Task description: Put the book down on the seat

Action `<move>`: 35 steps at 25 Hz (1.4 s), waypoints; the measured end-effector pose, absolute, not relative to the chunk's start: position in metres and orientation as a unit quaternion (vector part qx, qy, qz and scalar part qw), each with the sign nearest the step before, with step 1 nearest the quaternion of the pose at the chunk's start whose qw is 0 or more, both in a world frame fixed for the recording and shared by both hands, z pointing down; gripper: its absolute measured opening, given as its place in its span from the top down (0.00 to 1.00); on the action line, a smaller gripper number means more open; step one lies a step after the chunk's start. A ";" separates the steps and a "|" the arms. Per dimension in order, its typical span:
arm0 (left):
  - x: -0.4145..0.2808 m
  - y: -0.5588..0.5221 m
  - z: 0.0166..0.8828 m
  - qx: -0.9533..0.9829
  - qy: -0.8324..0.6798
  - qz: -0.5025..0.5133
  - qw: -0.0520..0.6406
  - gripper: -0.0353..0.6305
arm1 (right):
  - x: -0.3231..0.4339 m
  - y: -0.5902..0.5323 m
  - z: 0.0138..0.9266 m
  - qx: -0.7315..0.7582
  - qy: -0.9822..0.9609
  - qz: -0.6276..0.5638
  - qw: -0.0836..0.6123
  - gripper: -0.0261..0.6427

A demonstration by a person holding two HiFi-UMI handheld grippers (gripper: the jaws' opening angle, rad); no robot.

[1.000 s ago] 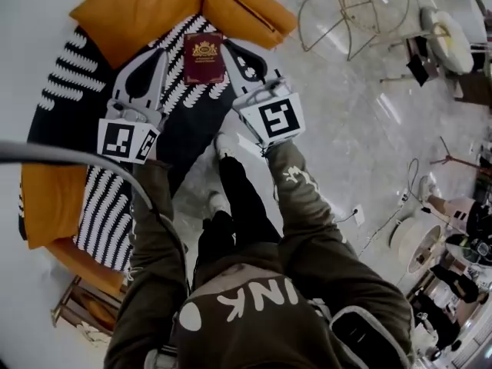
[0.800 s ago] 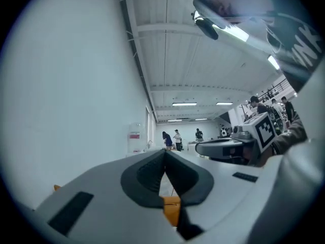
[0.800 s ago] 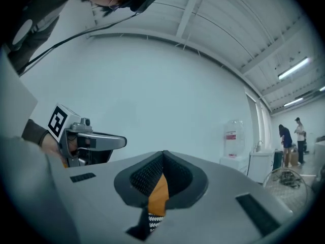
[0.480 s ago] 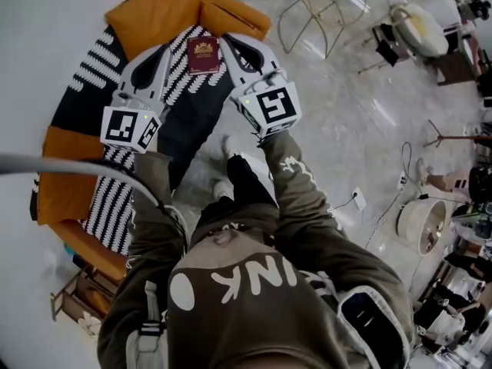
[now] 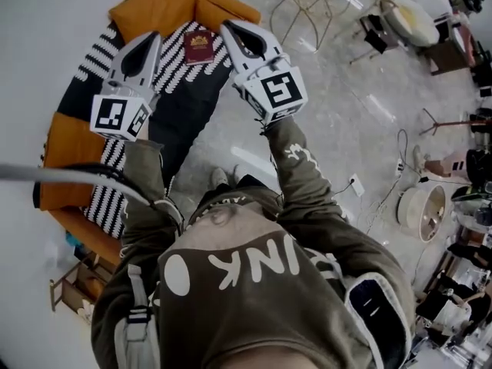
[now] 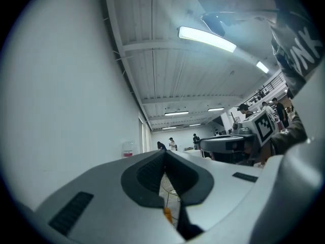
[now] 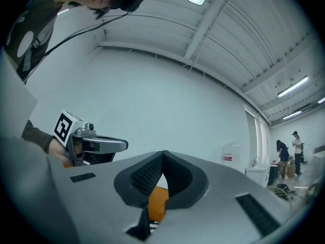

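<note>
Right now both of your tongs are fully closed and hold nothing. In the left gripper view, the dark pads of your left gripper (image 5: 154, 38) meet in a thin line with only floor showing through the gap below them. Your right gripper (image 5: 228, 28) looks the same in its own view, pads pressed together, with a bit of orange seat visible behind them.

The book (image 5: 198, 46) is out of your grip. It lies flat on the seat (image 5: 69, 141), face up, with its dark red cover and gold crest showing. It rests on the black-and-white striped throw (image 5: 173, 102), close to the orange cushions (image 5: 157, 6) at the back.

From the head view, the book sits between your two gripper tips. The left tip is a little way off its left edge and the right tip is just beside its right edge. Neither tip appears to touch it.

Both grippers are tilted upward, so their cameras look at the white wall and ceiling rather than at the book. Each one sees the other's marker cube off to the side.
</note>
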State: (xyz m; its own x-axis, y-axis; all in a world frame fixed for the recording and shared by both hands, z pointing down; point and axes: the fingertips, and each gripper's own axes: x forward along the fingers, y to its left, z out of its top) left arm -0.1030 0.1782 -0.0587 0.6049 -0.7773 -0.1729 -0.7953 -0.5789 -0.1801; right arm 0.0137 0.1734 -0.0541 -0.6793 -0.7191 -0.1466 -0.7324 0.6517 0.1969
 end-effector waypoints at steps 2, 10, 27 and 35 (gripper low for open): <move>-0.096 0.184 -0.063 -0.887 0.442 0.040 0.127 0.94 | 0.020 0.179 -0.056 -0.399 0.908 0.121 0.030 0.94; -0.060 0.203 -0.082 -0.882 0.445 0.054 0.147 0.94 | 0.041 0.191 -0.074 -0.391 0.910 0.134 0.045 0.94; -0.028 0.210 -0.091 -0.877 0.450 0.051 0.160 0.94 | 0.070 0.203 -0.076 -0.378 0.914 0.138 0.052 0.95; -0.027 0.212 -0.095 -0.876 0.452 0.053 0.158 0.94 | 0.071 0.204 -0.075 -0.377 0.914 0.142 0.050 0.95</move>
State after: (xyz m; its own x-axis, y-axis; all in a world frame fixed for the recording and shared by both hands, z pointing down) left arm -0.0269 0.2125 -0.0954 0.5864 -0.7748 -0.2363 -0.8086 -0.5422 -0.2286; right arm 0.0713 0.2044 -0.0749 -0.7101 -0.6753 -0.1993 -0.7040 0.6745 0.2225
